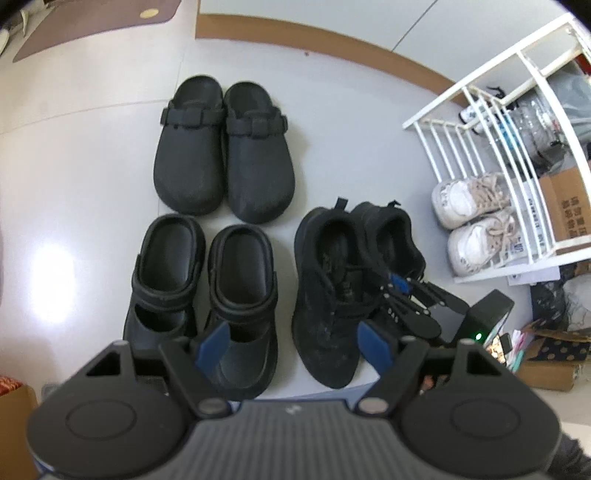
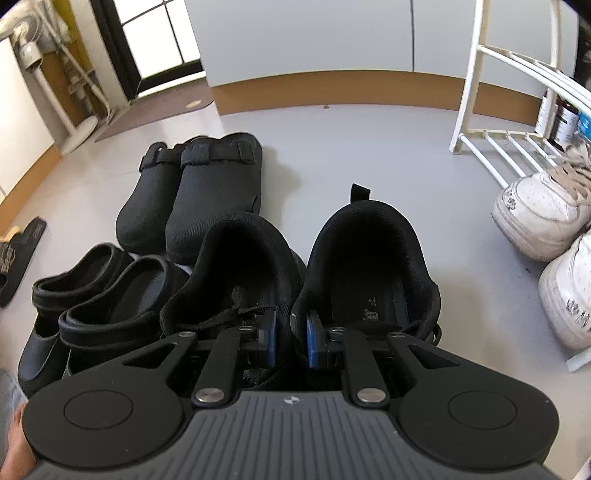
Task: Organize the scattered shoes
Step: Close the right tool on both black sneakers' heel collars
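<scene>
The black sneakers (image 2: 332, 266), dusty, with laces and heel loops, stand side by side right of the black sandals (image 1: 199, 291), the right gripper (image 2: 290, 339) pinching their inner collars, the left gripper (image 1: 295, 347) wide and empty.

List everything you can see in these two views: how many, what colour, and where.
Buckle-strap clogs: two, black, far row on the floor.
Open-heel strap shoes: two, black, near left.
Lace-up sneakers: two, black, near right.
Low sneakers: two, white with beige laces, bottom of the rack.
Shoe rack: one, white, right side.
Cardboard box: one, brown, inside the rack.
Floor mat: one, brown, far left.
Left claw: one, black with blue pads, open above the near shoes.
Right claw: one, black with blue pads, shut on the lace-up sneakers' adjoining sides.
</scene>
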`<state>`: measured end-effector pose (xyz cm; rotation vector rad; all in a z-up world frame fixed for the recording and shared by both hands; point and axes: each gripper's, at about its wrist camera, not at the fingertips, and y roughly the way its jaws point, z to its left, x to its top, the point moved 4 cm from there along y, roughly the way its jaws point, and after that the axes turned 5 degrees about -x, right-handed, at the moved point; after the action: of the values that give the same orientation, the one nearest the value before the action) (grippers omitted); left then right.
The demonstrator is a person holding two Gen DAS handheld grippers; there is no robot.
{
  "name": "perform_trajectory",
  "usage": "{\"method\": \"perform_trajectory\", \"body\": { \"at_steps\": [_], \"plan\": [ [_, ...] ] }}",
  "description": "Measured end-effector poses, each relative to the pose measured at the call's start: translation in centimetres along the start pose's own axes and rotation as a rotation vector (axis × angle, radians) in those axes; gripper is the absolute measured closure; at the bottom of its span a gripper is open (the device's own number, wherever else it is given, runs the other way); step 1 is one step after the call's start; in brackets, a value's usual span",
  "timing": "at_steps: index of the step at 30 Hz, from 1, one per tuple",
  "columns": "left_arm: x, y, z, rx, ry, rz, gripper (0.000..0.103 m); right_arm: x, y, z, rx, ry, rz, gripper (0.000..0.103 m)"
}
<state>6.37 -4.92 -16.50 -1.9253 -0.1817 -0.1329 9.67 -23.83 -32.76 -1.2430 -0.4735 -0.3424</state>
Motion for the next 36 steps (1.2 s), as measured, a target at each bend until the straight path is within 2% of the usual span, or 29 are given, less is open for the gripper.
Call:
{"method": "perform_trajectory", "body": {
  "at_steps": [8,10,14,19,24,30,36],
  "plan": [
    [0.0,-1.7,0.1,-0.074,-0.041,-0.038,0.024,1.6,0.4,0.7,-0.013,-0.154,0.114,0.087],
    [0.1,-2.1,0.3,-0.085,-0.046,-0.044,0.024,1.7,0.7,1.0,-0.045,-0.164,0.123,0.087],
    [0.2,-2.9,0.5,-0.1,-0.05,-0.06,0.024,1.3,1.0,1.1,-0.083,-0.145,0.09,0.087],
    [0.1,-3.6,1.0,-0.118,-0.061,-0.067,0.024,0.1,0.8,1.2,-0.115,-0.116,0.005,0.086],
    [-0.2,-4.4,1.3,-0.129,-0.059,-0.075,0.024,-0.4,0.5,1.5,-0.164,-0.066,-0.049,0.081],
    [-0.2,-4.5,1.0,-0.14,-0.057,-0.078,0.024,-0.5,0.9,1.5,-0.195,-0.015,-0.067,0.078],
    [-0.2,-4.4,0.2,-0.133,-0.034,-0.085,0.024,-1.3,1.5,1.6,-0.216,-0.037,-0.064,0.075]
  ]
}}
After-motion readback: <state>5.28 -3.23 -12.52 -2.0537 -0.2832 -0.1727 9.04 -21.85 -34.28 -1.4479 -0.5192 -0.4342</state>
